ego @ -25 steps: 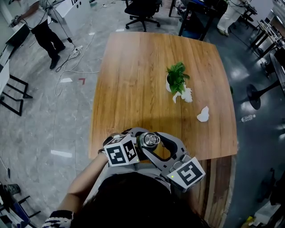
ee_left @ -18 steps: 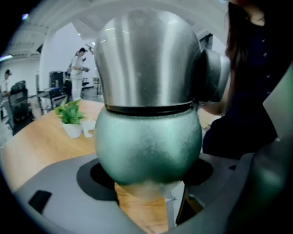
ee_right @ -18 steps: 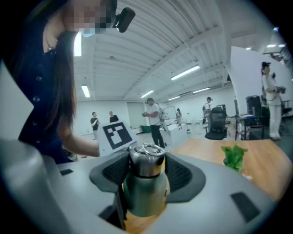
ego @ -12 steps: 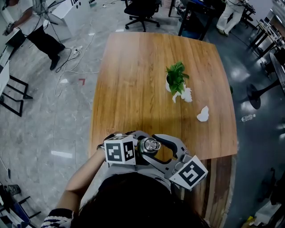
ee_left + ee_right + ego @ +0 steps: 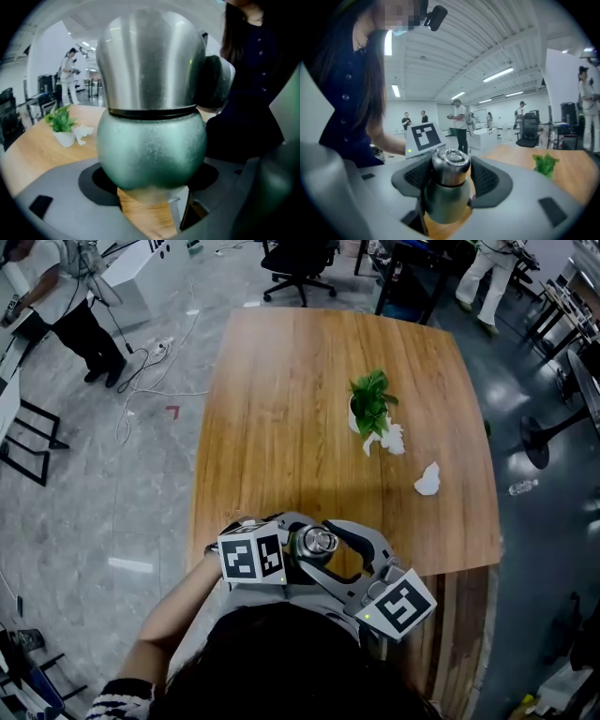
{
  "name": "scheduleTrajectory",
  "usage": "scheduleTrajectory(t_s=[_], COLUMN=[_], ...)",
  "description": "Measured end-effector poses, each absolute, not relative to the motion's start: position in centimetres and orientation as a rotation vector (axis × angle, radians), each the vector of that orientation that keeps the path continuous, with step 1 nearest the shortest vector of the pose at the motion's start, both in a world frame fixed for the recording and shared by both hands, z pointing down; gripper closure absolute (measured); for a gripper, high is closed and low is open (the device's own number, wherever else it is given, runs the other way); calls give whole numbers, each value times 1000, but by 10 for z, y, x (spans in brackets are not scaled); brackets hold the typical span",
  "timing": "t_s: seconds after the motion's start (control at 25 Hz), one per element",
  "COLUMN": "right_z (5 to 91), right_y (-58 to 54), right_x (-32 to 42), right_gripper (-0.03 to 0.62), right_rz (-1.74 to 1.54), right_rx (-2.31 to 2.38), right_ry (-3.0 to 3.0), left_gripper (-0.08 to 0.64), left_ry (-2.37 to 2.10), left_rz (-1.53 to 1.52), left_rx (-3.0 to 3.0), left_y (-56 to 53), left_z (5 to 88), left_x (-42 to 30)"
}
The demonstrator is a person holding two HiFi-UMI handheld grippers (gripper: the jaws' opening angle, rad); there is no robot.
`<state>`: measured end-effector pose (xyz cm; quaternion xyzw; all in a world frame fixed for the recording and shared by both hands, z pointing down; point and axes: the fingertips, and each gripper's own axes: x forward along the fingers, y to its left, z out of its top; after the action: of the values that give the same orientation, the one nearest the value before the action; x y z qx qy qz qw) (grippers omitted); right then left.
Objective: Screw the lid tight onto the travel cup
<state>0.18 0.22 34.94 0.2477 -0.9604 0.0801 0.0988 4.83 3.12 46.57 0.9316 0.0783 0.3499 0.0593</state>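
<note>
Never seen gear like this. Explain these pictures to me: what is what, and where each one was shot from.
No robot here: a person holds a hand-held gripper in each hand. The head view comes from a camera on the person's head, looking down at a wooden table with a potted plant and crumpled white paper. The other two views come from cameras riding on the grippers. The left hand-held gripper clamps the travel cup by its green body; the right hand-held gripper grips its steel lid.

Left tool [image 5: 151, 182] and right tool [image 5: 451, 176] together, jaws seemingly clamped
</note>
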Motion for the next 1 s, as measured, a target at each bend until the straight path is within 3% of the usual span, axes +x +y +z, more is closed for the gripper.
scheduleTrajectory(t_s=[0.2, 0.76, 1.0], right_z=[335, 364, 352], right_y=[17, 8, 17], right_x=[-6, -3, -8], right_gripper=[339, 339, 339], right_rz=[226, 155, 240], right_rx=[546, 665, 568], right_ry=[-2909, -2795, -2881], left_gripper=[173, 173, 173], left_ry=[419, -97, 167], left_rz=[1039, 1143, 1056], left_rx=[2879, 2801, 2858], left_y=[50, 24, 44], left_z=[447, 479, 466], left_x=[50, 48, 49])
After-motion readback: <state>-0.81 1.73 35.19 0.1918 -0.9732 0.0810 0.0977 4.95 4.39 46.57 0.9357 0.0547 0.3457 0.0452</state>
